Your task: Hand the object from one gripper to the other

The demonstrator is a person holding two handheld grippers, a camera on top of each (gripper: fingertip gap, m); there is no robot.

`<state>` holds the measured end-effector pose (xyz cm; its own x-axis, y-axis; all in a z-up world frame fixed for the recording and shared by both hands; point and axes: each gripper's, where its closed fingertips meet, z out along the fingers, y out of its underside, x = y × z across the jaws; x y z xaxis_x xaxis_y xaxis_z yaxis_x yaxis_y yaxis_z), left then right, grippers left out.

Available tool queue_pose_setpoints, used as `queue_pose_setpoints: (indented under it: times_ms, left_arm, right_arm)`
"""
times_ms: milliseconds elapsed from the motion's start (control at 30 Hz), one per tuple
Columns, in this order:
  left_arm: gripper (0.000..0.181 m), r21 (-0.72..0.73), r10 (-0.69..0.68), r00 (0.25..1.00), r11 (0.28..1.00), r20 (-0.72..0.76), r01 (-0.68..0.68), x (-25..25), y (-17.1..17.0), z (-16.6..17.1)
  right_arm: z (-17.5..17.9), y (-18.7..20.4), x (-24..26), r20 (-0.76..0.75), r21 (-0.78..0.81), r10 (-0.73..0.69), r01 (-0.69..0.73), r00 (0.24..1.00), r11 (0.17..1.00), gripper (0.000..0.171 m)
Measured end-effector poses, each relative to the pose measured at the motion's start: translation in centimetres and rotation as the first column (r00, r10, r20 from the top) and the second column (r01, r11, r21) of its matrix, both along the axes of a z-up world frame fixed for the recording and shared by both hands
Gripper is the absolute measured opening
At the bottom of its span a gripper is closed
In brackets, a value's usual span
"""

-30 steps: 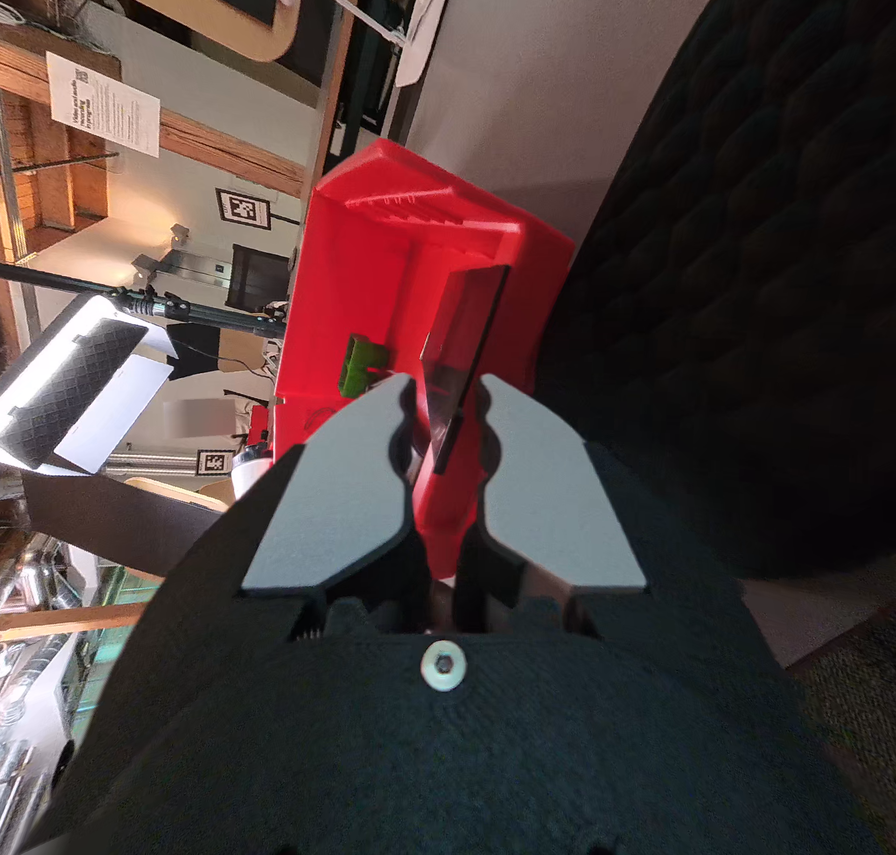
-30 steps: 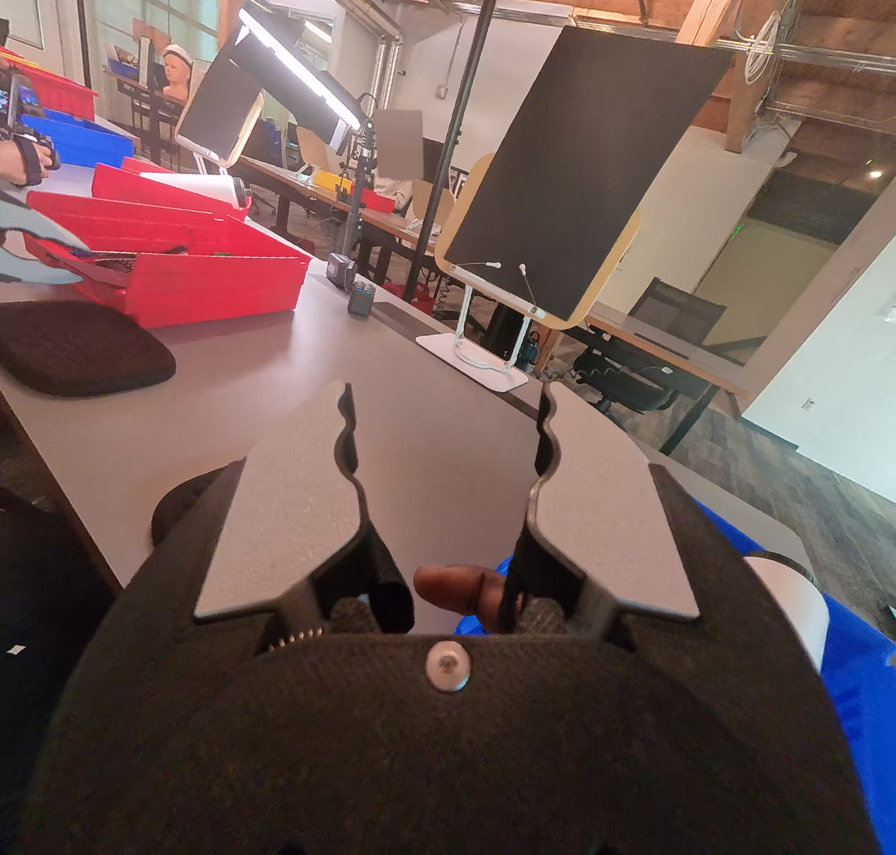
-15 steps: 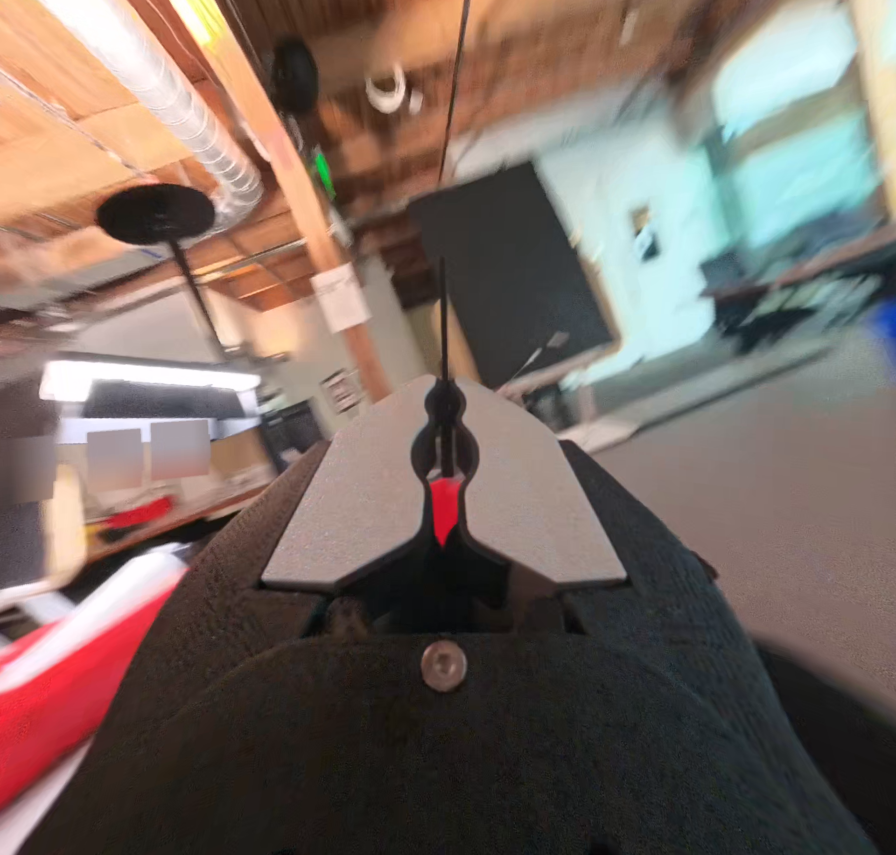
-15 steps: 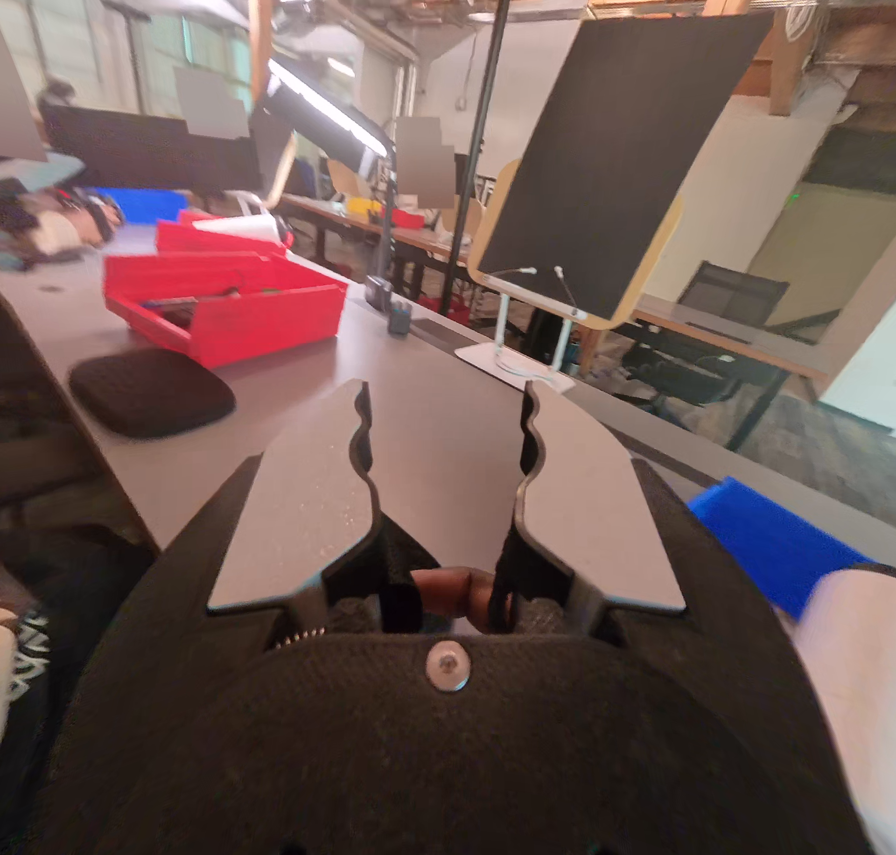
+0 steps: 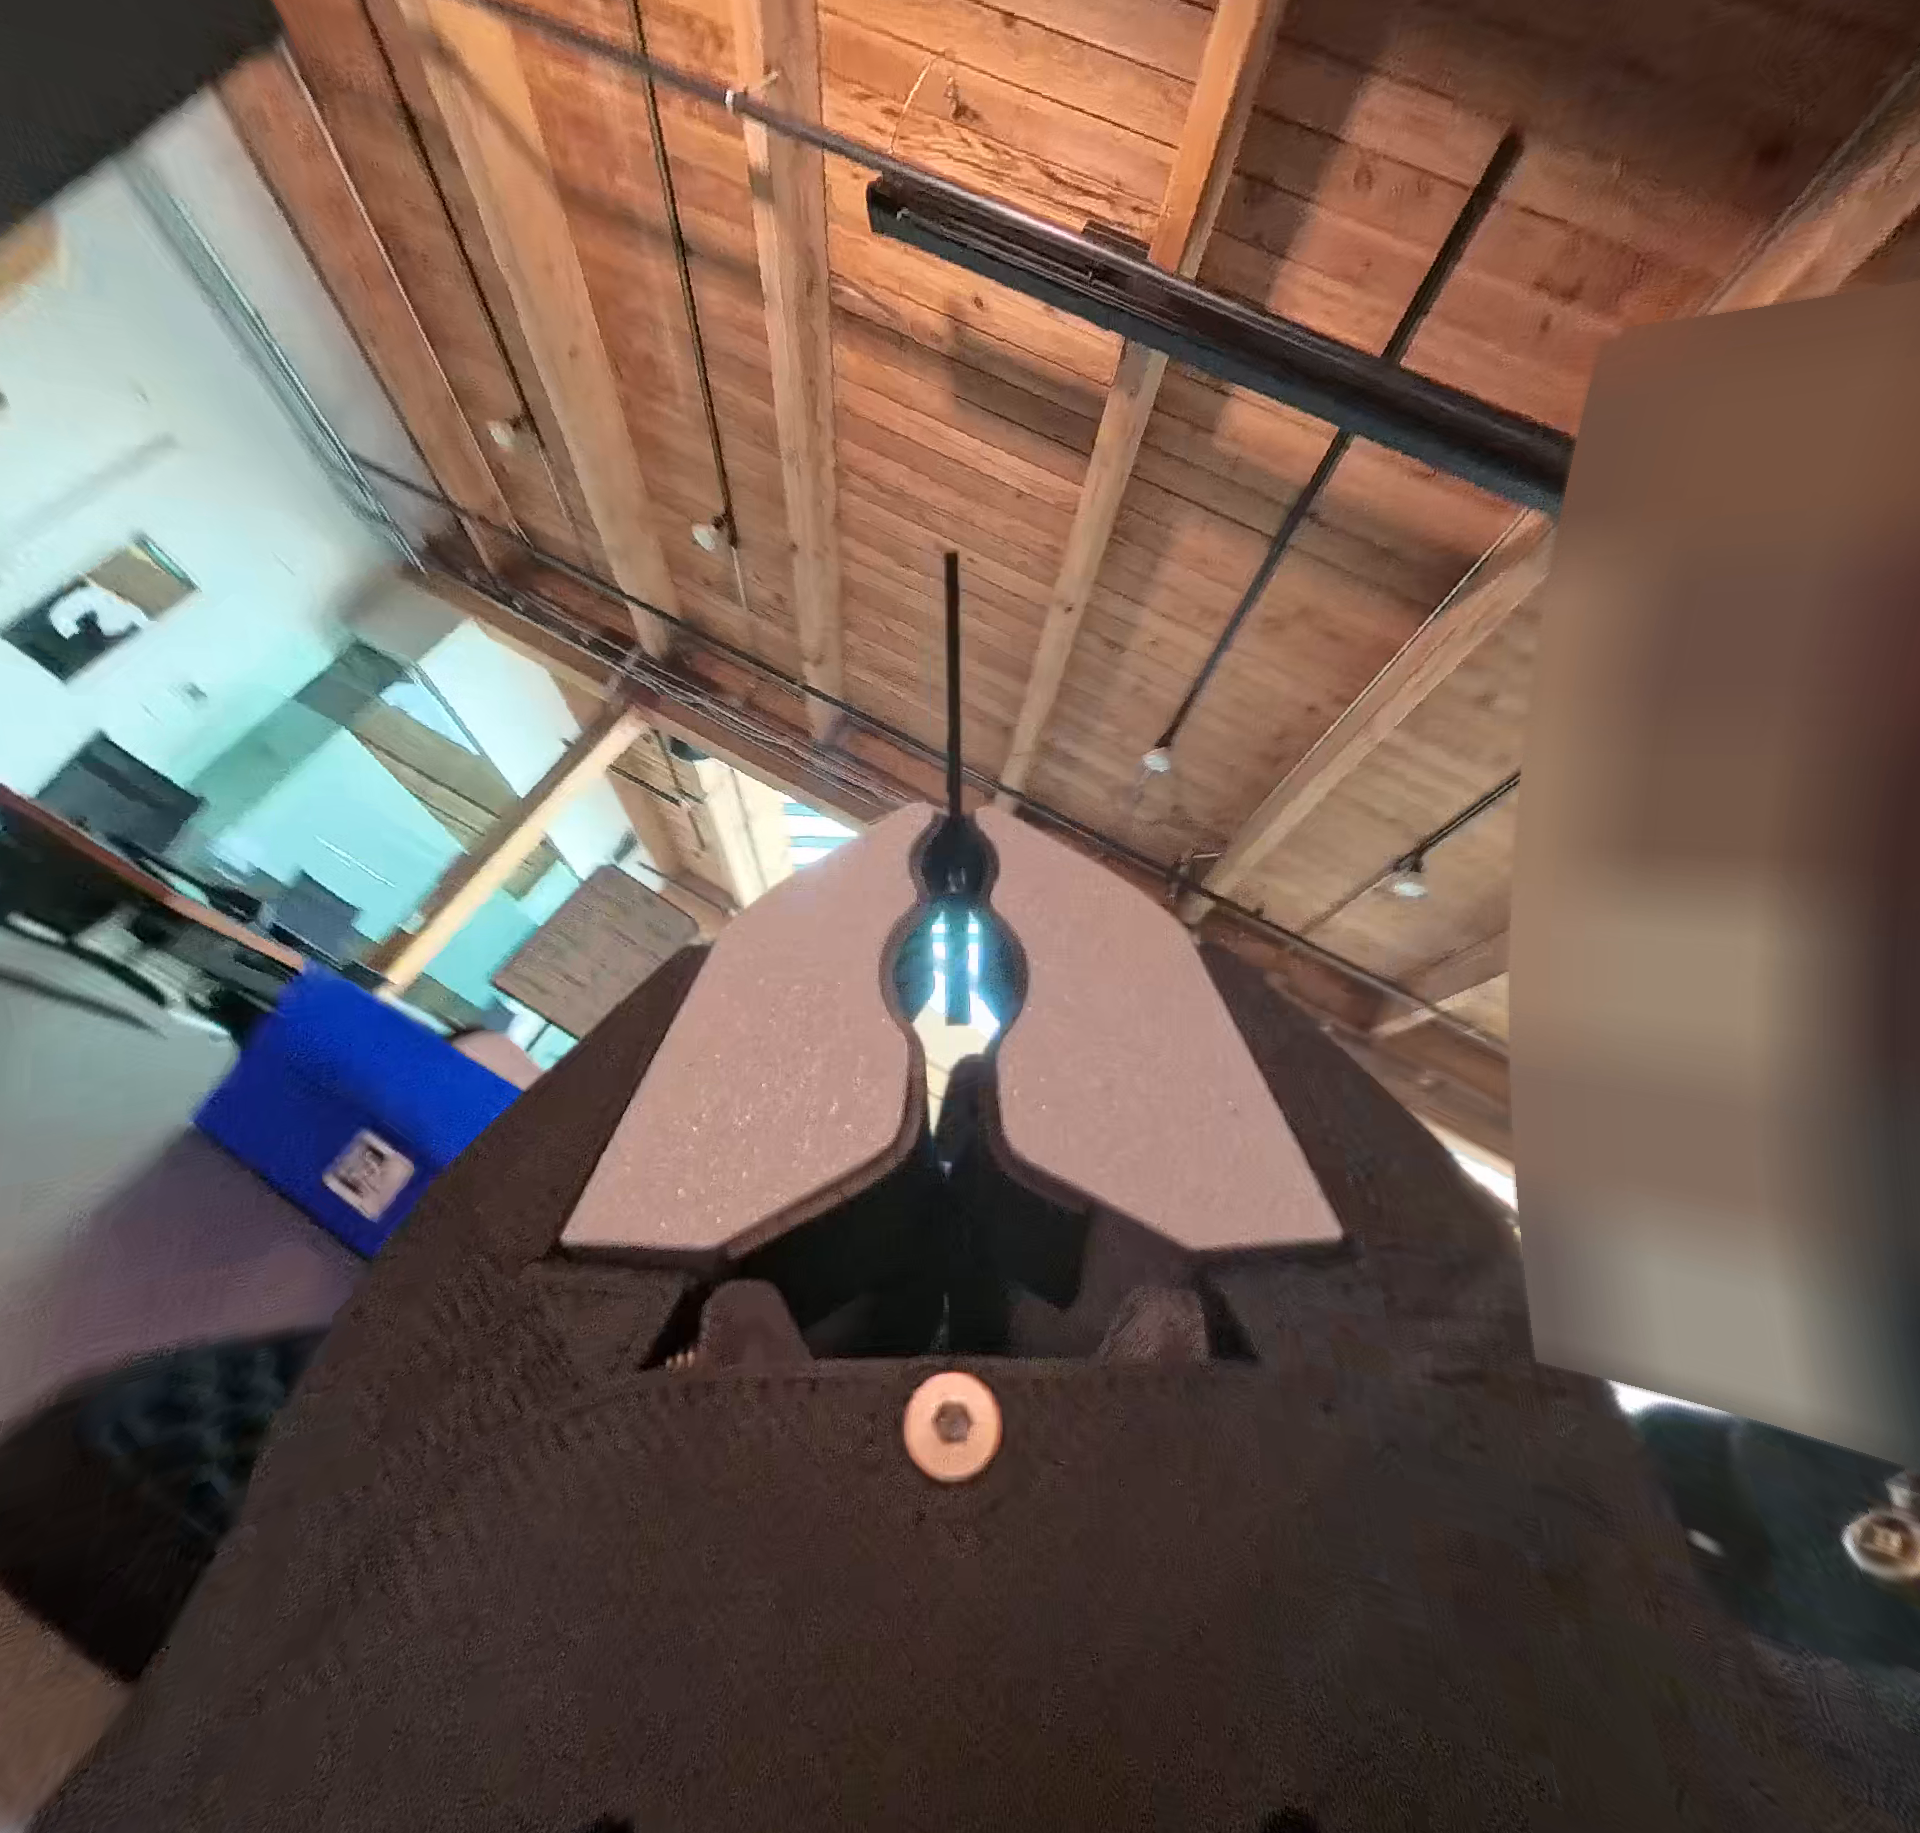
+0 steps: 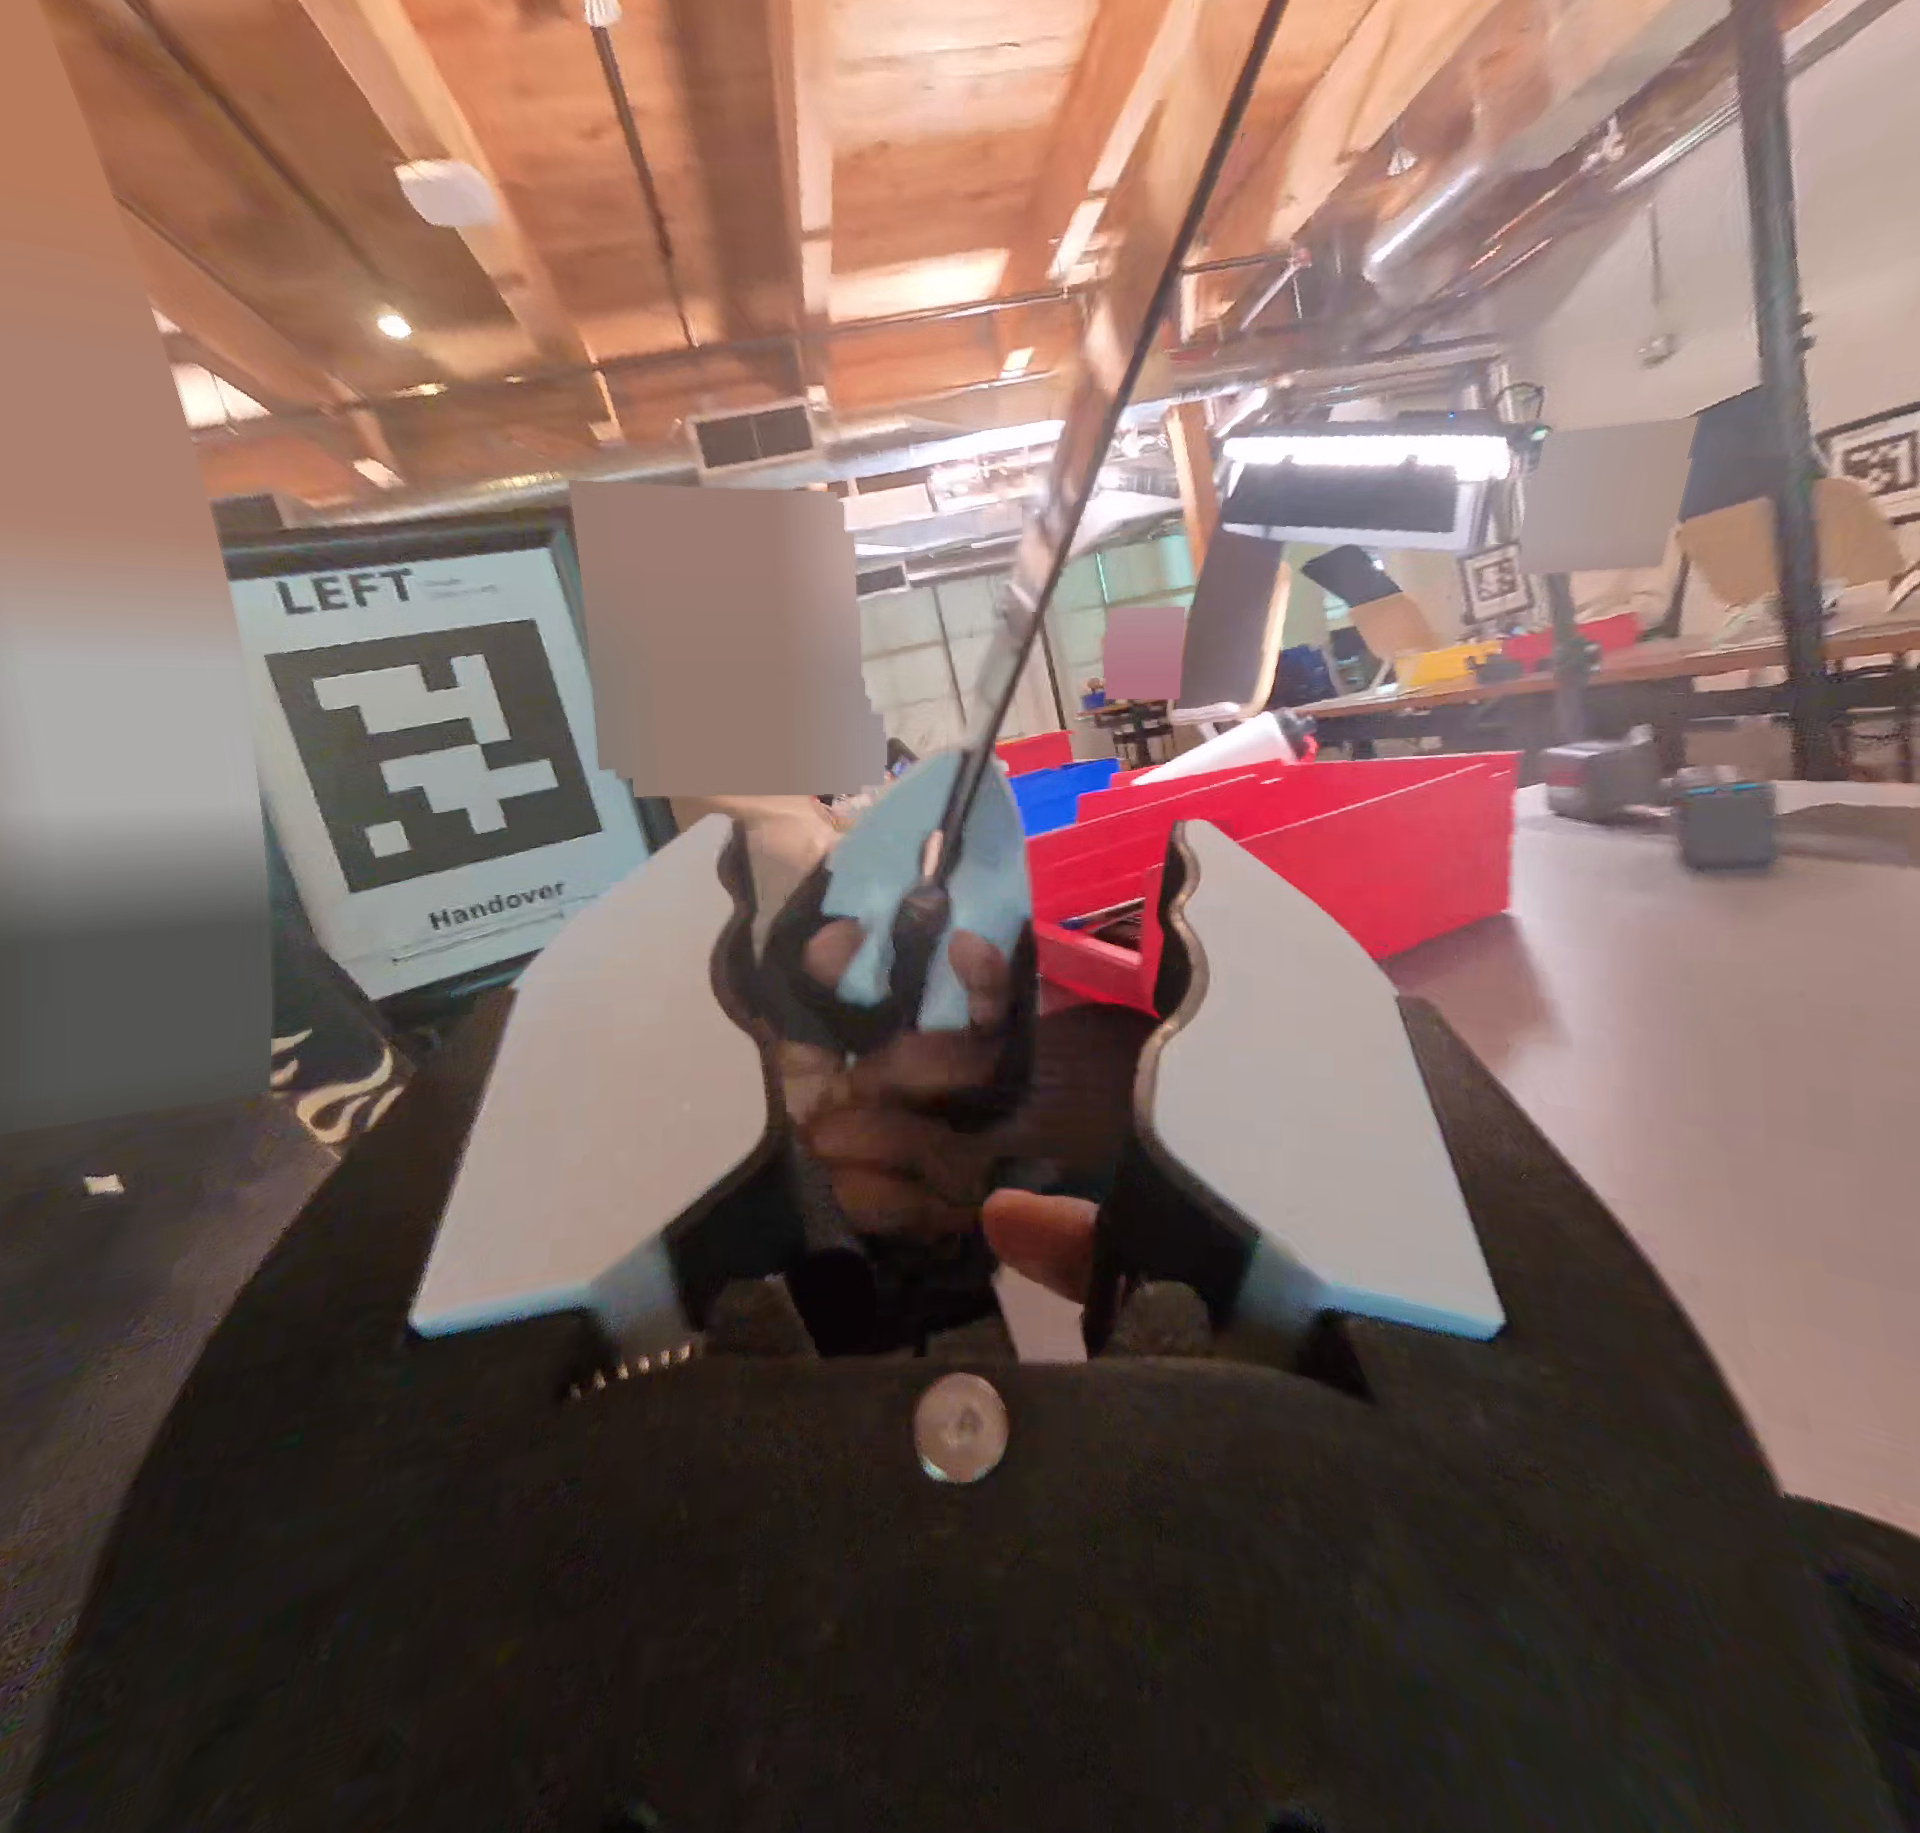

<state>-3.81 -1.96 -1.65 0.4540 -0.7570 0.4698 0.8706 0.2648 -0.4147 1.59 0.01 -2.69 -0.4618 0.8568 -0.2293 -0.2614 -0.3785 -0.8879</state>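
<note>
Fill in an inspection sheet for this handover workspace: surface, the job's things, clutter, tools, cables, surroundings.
Surface: grey table, seen low on the right in the right wrist view.
Job's things: thin dark plate, seen edge-on, pointing up towards the ceiling.
Clutter: red bins and small dark boxes on the table; blue bin on it too.
Tools: left tool shut on the plate; right tool open, facing the left one.
Cables: nothing seen.
Surroundings: wooden ceiling, marker sign, light panel, black pole.
</note>
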Motion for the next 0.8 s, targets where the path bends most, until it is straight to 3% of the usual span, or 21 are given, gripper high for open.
queue_pose_setpoints:
  times_ms: [133,233,267,333,400,467,500,567,633,667,733,800]
  left_arm:
    - [0.001,-0.051,-0.049,0.999,0.997,0.007,0.049,1.6,1.1,-2.0]
    - [0.001,-0.073,-0.059,0.995,0.996,-0.078,0.053,3.0,1.3,-2.6]
    - [0.001,-0.087,-0.069,0.99,0.994,-0.121,0.058,3.7,1.4,-2.9]
    - [0.003,-0.126,-0.065,0.981,0.991,-0.185,0.042,4.4,1.8,-3.4]
    - [0.028,-0.159,0.026,0.961,0.985,-0.274,-0.072,3.6,2.3,-3.7]
    - [0.047,-0.105,0.211,0.889,0.956,-0.407,-0.275,2.0,1.9,-3.2]
    - [0.054,-0.064,0.32,0.805,0.913,-0.5,-0.403,1.4,1.7,-2.8]
    - [0.071,0.089,0.468,0.508,0.792,-0.723,-0.604,1.8,1.8,-2.4]
    - [0.087,0.248,0.501,0.176,0.666,-0.847,-0.703,2.8,2.9,-2.3]
    - [0.093,0.303,0.478,0.047,0.627,-0.877,-0.718,3.4,3.7,-2.5]
    - [0.097,0.348,0.401,-0.111,0.585,-0.909,-0.733,4.2,5.4,-3.2]
    - [0.099,0.334,0.314,-0.178,0.564,-0.933,-0.755,4.2,6.9,-4.3]
  right_arm:
    - [0.8,0.8,0.2,-0.069,-0.149,-0.046,0.035,0.997,0.988,0.062]
    - [1.4,2.9,0.9,-0.089,-0.164,-0.149,0.133,0.985,0.978,0.031]
    - [1.5,3.3,1.0,-0.094,-0.145,-0.167,0.153,0.981,0.978,0.012]
    - [1.6,3.7,1.3,-0.077,-0.119,-0.167,0.157,0.983,0.98,0.004]
    - [1.6,3.9,1.4,-0.008,-0.099,-0.114,0.112,0.994,0.989,0.002]
    - [1.7,5.5,1.5,0.056,-0.053,-0.188,0.191,0.981,0.98,0.002]
    - [1.9,6.4,1.7,0.072,-0.026,-0.25,0.253,0.966,0.967,0.002]
    - [2.1,7.8,2.1,0.084,0.01,-0.352,0.352,0.932,0.936,0.001]
    - [2.1,7.8,2.1,0.088,0.016,-0.387,0.387,0.918,0.922,0.001]
    - [1.8,7.5,1.9,0.095,0.022,-0.394,0.394,0.914,0.919,0.001]
    - [1.0,6.4,1.2,0.118,0.049,-0.394,0.391,0.912,0.919,0.001]
    - [0.4,5.2,0.6,0.137,0.064,-0.376,0.371,0.916,0.927,0.002]
